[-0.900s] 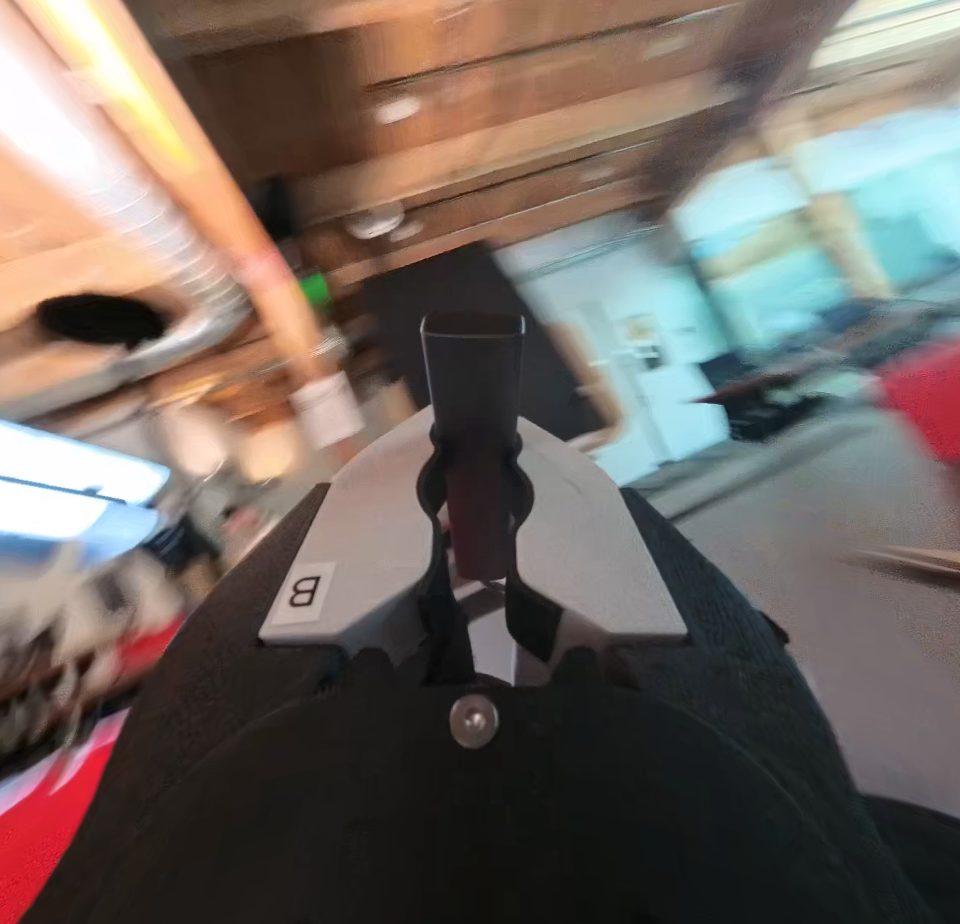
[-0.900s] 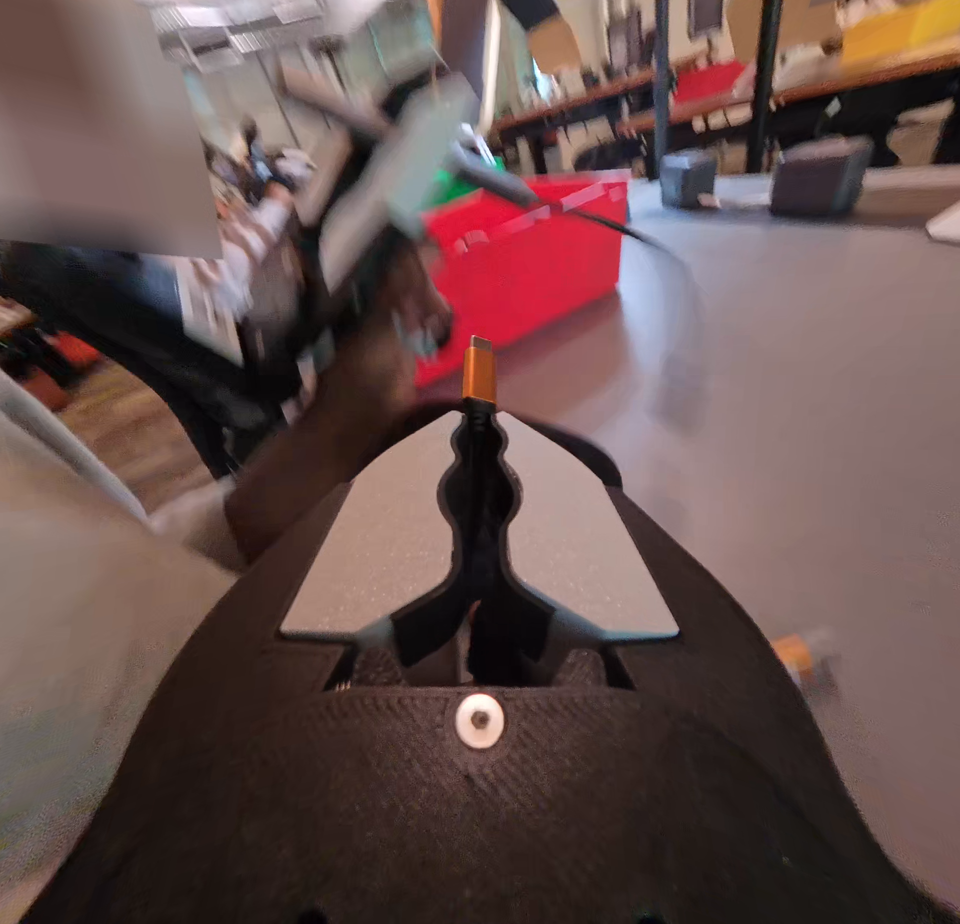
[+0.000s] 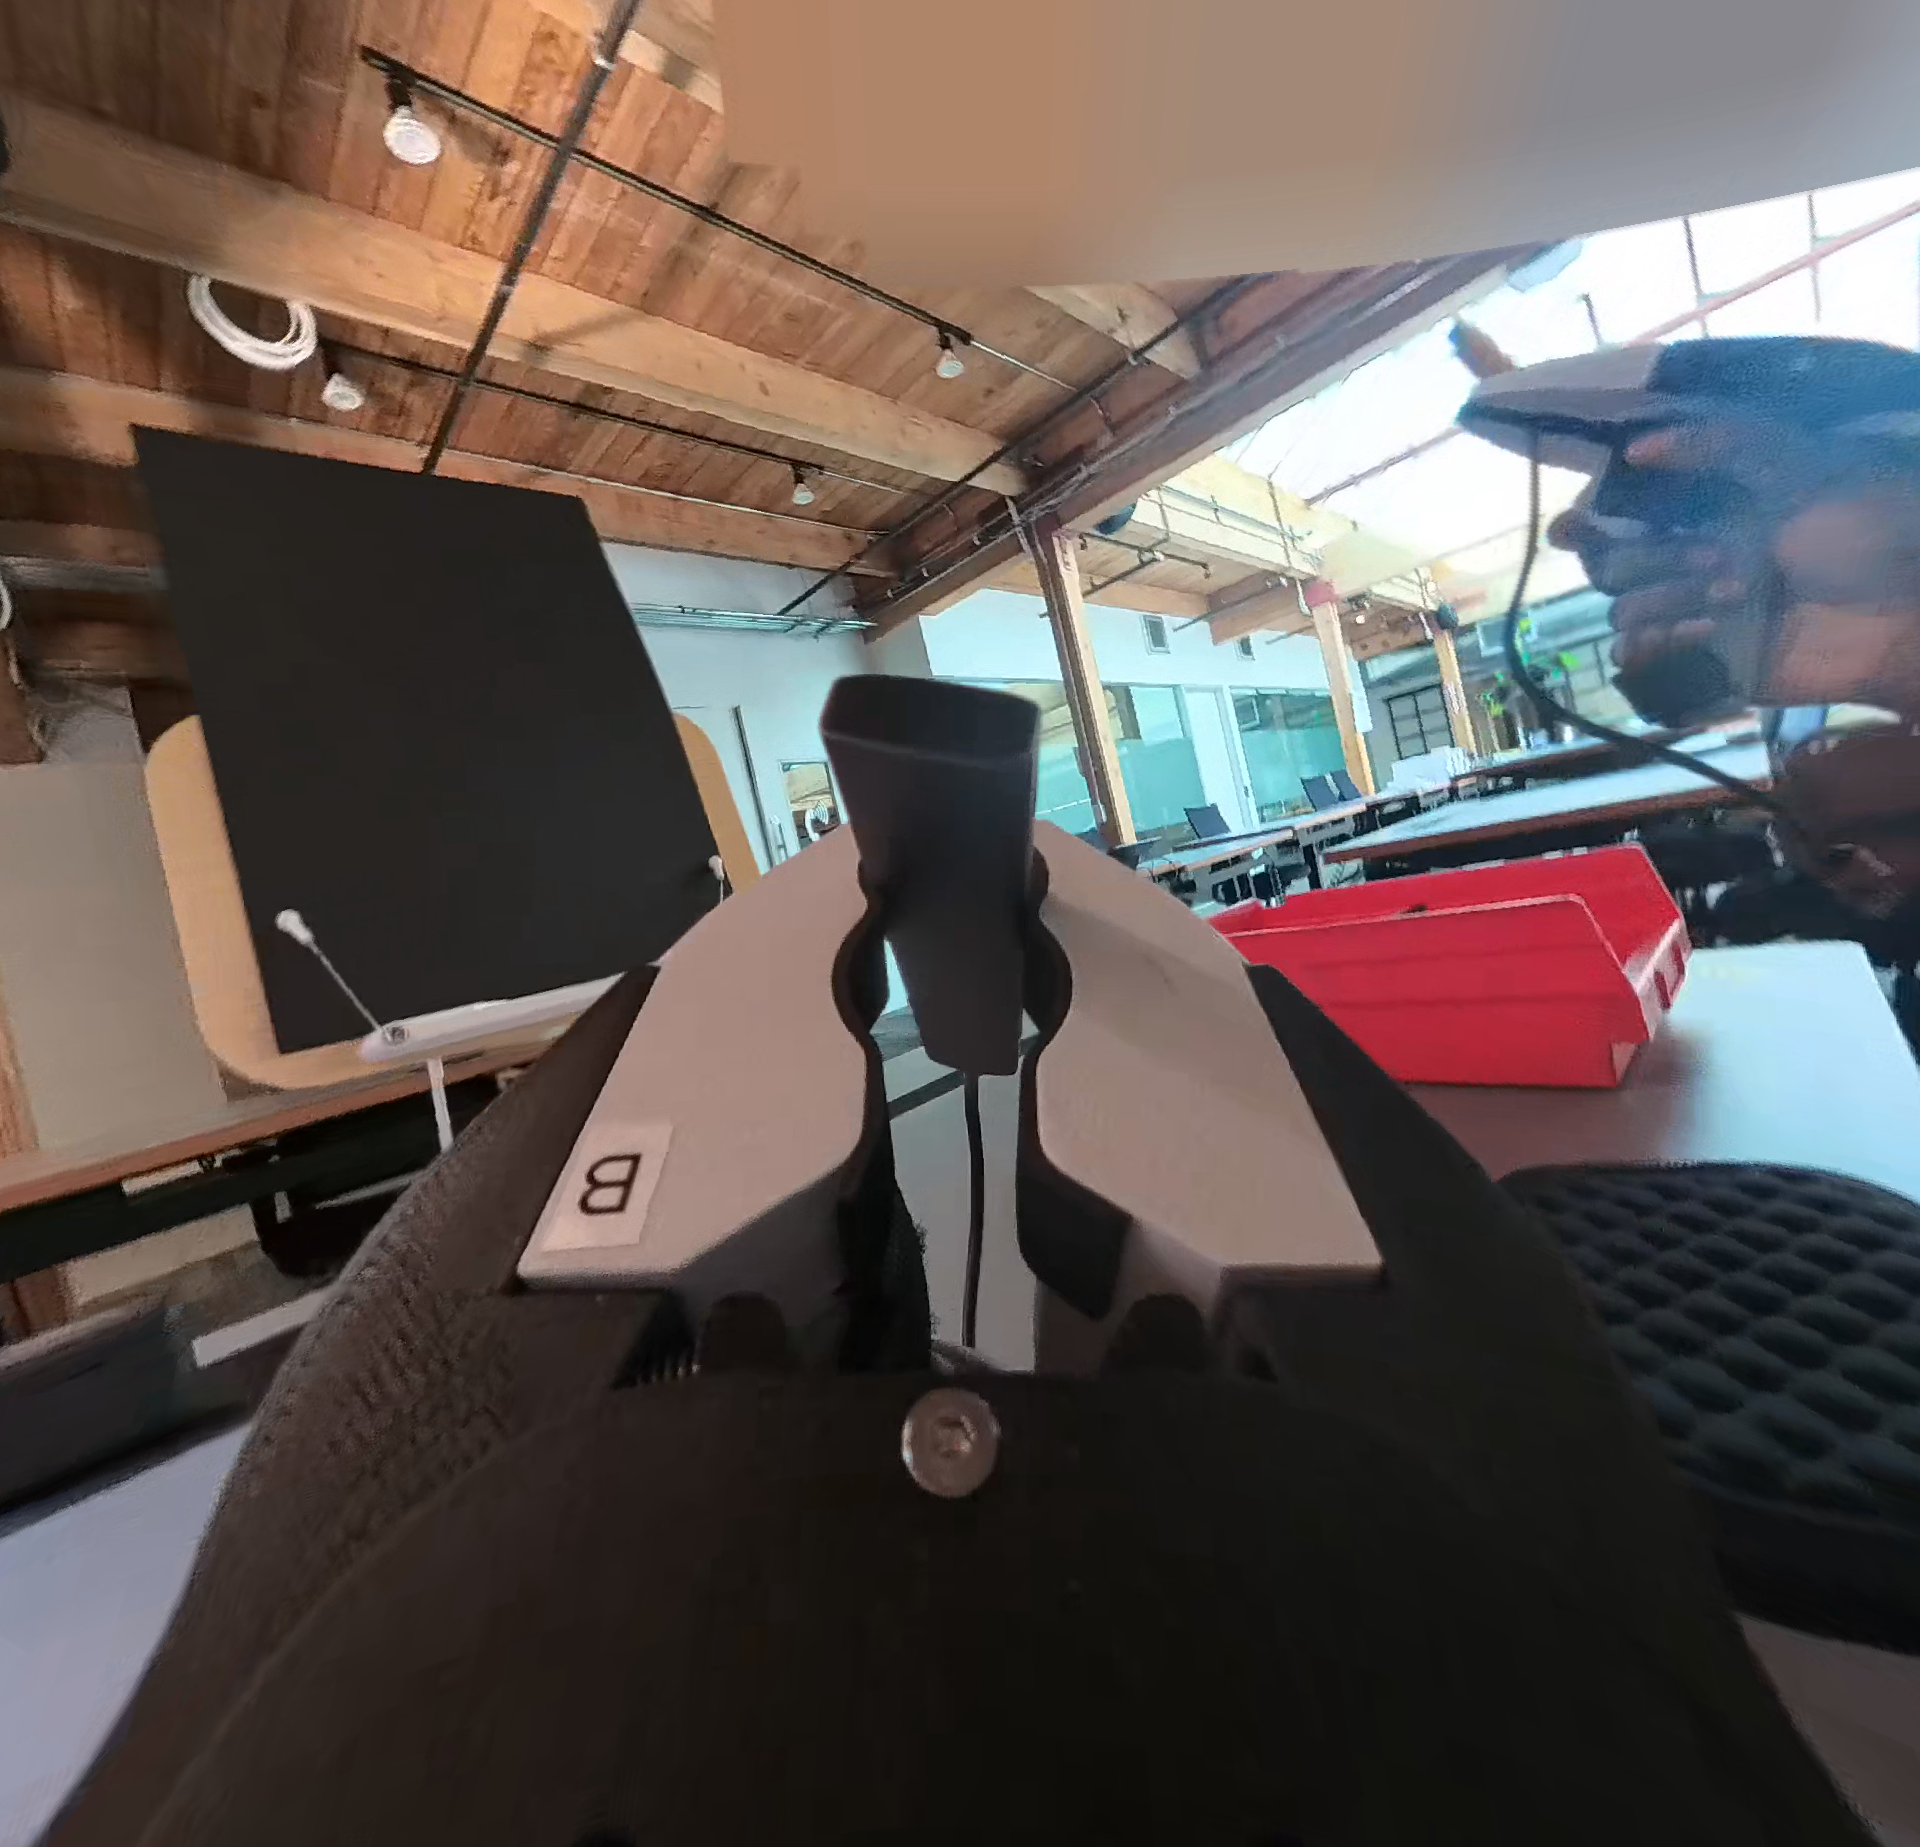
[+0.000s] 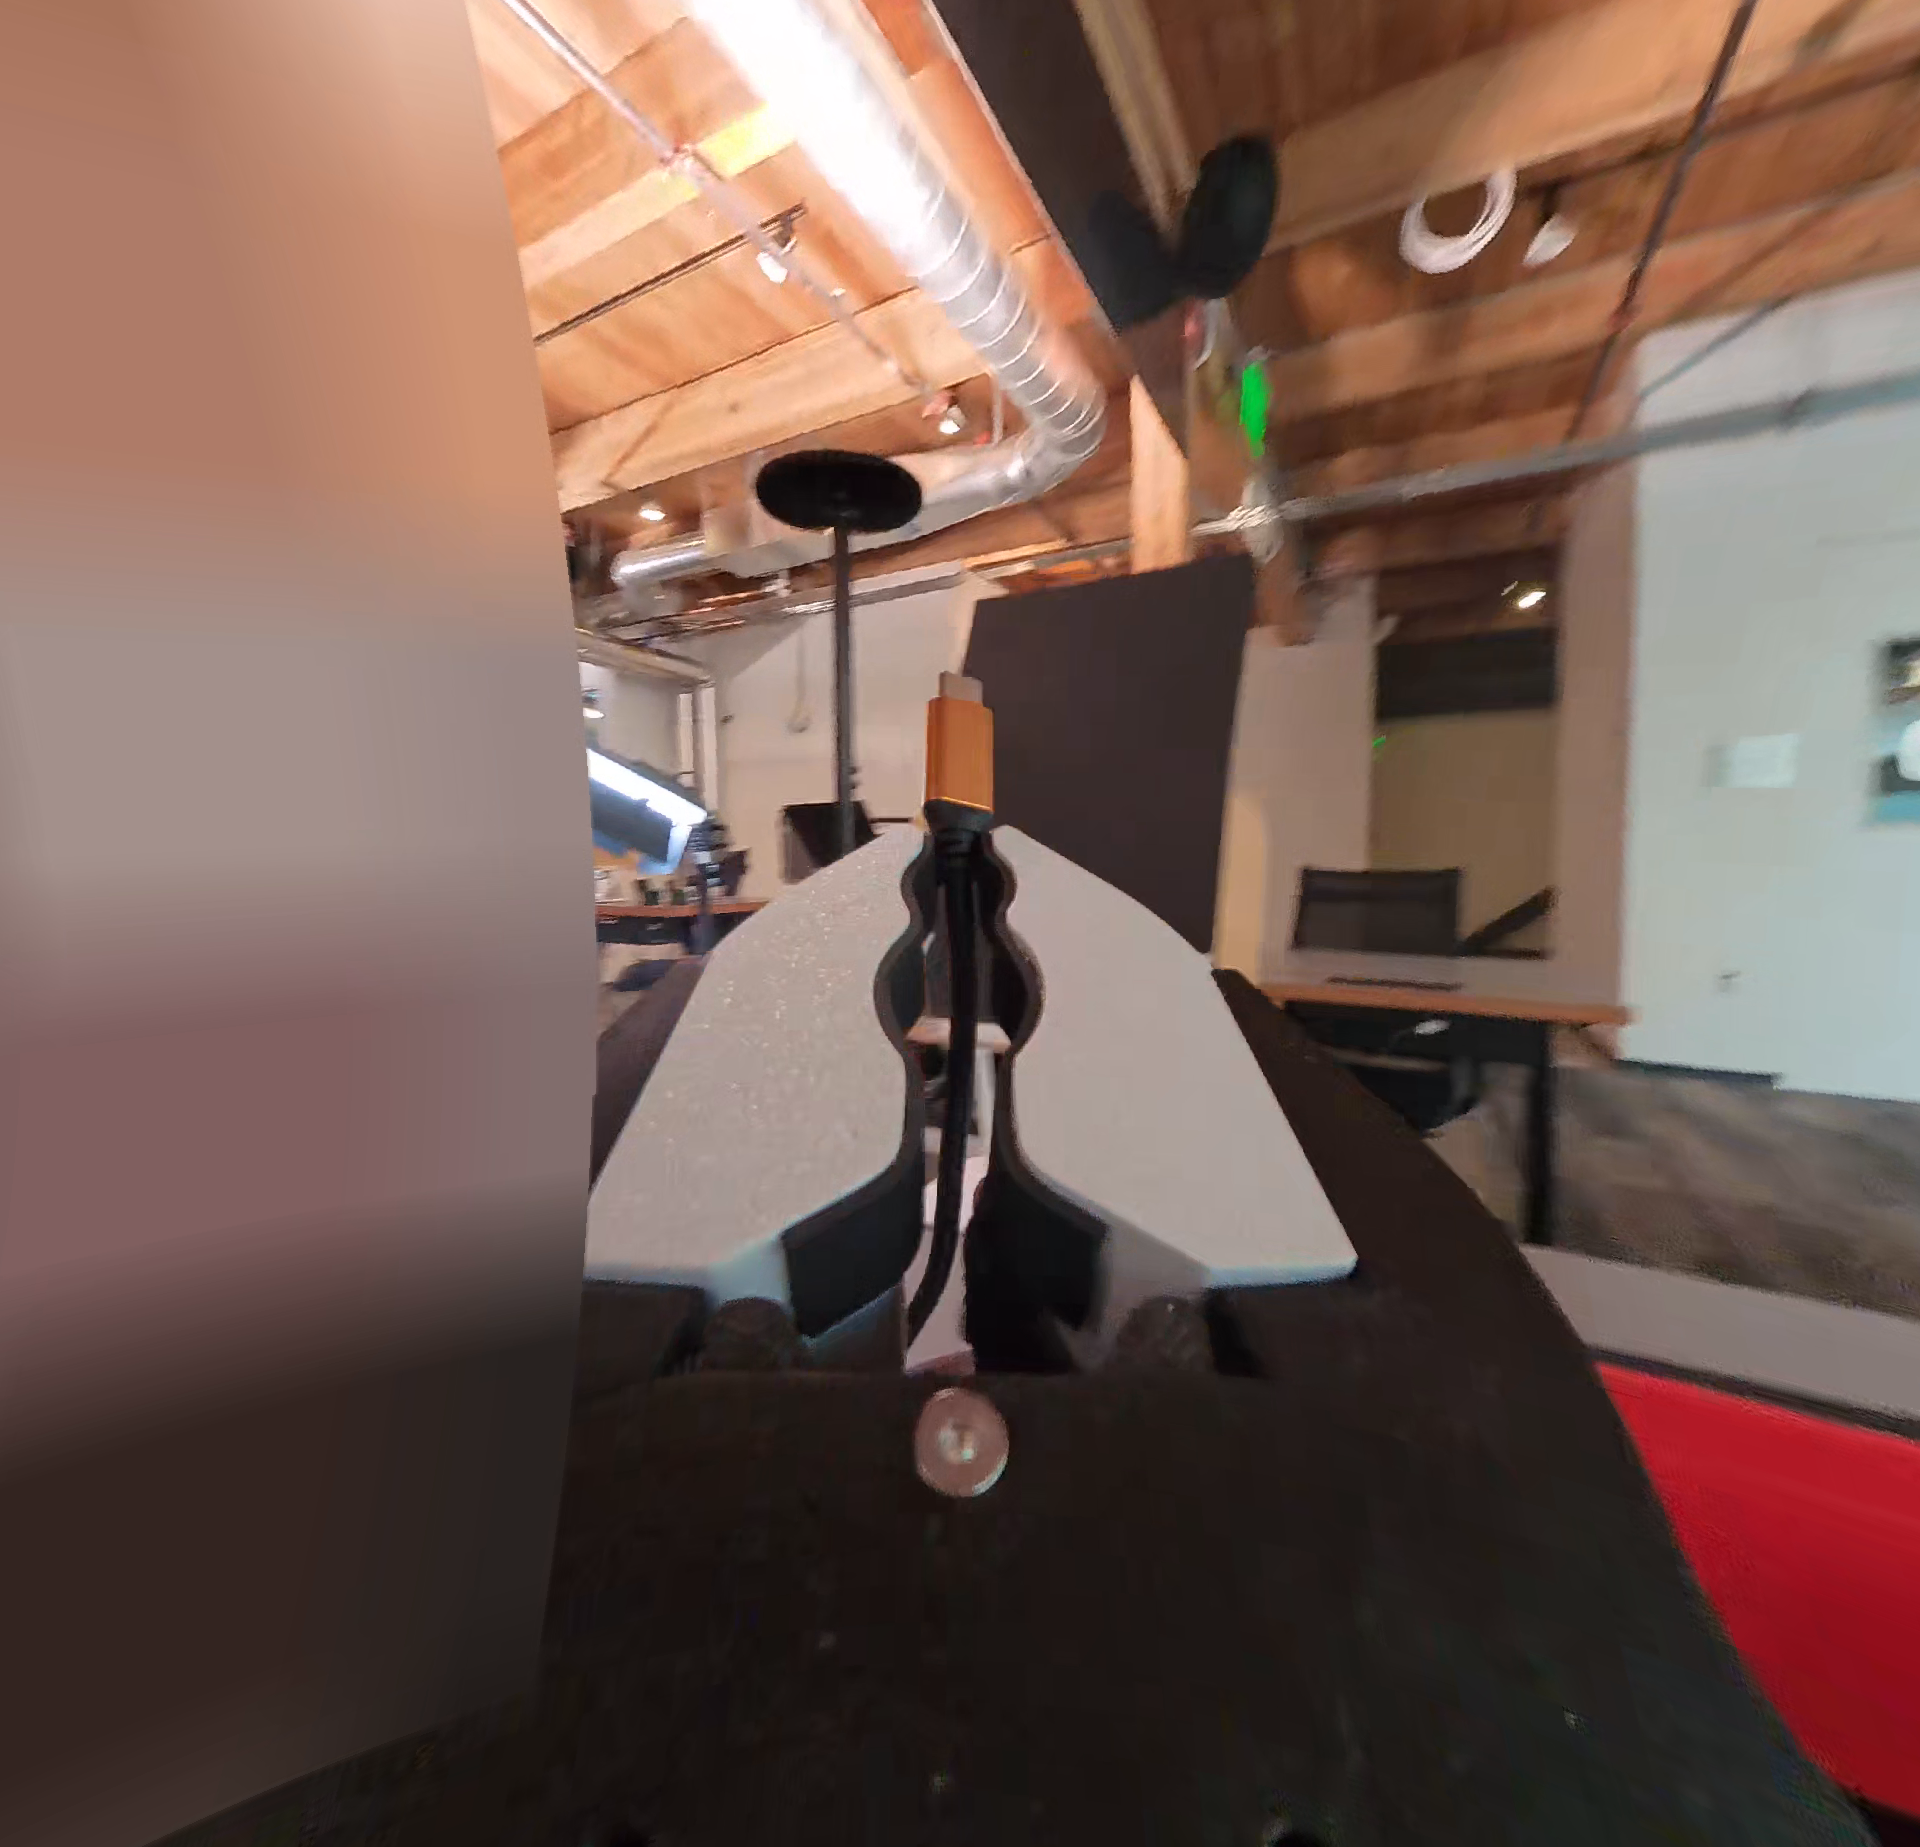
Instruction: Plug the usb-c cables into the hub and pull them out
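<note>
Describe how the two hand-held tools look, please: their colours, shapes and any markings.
Both look alike: two pale grey, wedge-shaped fingers with wavy black inner edges, on a rounded, textured black body with a silver screw in the middle. The left tool carries a white sticker with a black letter on one finger. The right tool shows no marking.

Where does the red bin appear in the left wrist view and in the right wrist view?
Left wrist view: the red bin sits right of centre, on the grey table.
Right wrist view: only a blurred red patch in the bottom right corner, probably the same bin.
Shared landmark: the white coil of cable hung high up, upper left and upper right.
</note>
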A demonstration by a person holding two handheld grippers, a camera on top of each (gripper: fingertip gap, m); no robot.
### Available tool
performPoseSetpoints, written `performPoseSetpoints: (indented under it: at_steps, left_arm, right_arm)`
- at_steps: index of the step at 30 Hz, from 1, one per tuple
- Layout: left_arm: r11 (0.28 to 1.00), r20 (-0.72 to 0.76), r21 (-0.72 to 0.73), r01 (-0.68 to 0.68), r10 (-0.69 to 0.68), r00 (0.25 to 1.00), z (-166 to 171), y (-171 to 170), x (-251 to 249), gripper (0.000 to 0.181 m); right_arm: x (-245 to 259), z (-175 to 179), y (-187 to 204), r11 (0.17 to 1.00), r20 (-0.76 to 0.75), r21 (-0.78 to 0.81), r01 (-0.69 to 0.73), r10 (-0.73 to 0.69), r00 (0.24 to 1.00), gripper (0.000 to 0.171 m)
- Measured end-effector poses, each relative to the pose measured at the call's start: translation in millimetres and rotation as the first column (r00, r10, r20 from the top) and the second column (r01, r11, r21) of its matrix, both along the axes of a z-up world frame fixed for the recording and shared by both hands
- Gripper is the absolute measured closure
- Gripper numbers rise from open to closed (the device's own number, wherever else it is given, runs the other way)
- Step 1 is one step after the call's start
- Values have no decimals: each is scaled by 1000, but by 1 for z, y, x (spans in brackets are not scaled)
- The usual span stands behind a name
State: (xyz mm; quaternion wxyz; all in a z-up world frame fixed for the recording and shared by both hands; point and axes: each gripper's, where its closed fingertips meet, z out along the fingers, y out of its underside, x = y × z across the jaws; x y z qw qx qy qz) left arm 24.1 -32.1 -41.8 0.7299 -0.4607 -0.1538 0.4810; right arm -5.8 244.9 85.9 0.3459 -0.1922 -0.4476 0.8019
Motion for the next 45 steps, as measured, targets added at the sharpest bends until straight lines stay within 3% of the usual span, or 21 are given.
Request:
performPoseSetpoints:
  at_steps: [5, 10, 15, 19, 25, 28, 30, 34, 36, 39, 42, 45]
  left_arm:
    - [992, 91, 122, -20, 8, 996, -3, -20, -12, 160]
    - [992, 112, 125, -28, 13, 994, -6, -21, -16, 160]
    - [993, 135, 111, -31, 15, 991, -9, -20, -19, 160]
    - [993, 145, 113, -34, 17, 989, -10, -21, -21, 160]
    - [989, 161, 144, -33, 10, 987, -11, -25, -22, 160]
    - [986, 165, 158, -45, 18, 986, -11, -29, -23, 160]
    - [986, 164, 157, -48, 22, 986, -11, -29, -23, 160]
    - [989, 163, 139, -48, 25, 986, -12, -26, -23, 159]
    - [990, 161, 129, -51, 30, 986, -12, -25, -24, 159]
    - [991, 166, 125, -51, 30, 986, -13, -25, -25, 159]
    - [991, 171, 126, -48, 26, 985, -14, -24, -25, 159]
    - [992, 175, 123, -42, 20, 984, -14, -23, -25, 159]
  right_arm:
    - [-33, 16, 58, 977, -63, 101, 190, -184, 981, 166]
    - [-64, 16, 88, 963, -149, 207, 169, -140, 979, 165]
    - [-96, -13, 105, 939, -164, 322, 120, -69, 984, 165]
    - [-110, -41, 113, 930, -90, 362, 67, -36, 995, 166]
    - [-130, -115, 139, 920, 163, 366, 141, -212, 964, 165]
    - [-139, -158, 157, 905, 323, 350, 242, -359, 876, 164]
    - [-145, -190, 177, 883, 482, 349, 316, -458, 747, 162]
    - [-143, -252, 195, 836, 701, 478, 271, -549, 456, 153]
    - [-140, -262, 204, 754, 661, 600, 267, -655, 366, 135]
    - [-136, -245, 217, 630, 545, 692, 352, -776, 318, 93]
    - [-129, -212, 226, 515, 415, 701, 494, -857, 305, 63]
    - [-118, -170, 224, 456, 311, 595, 661, -890, 334, 49]
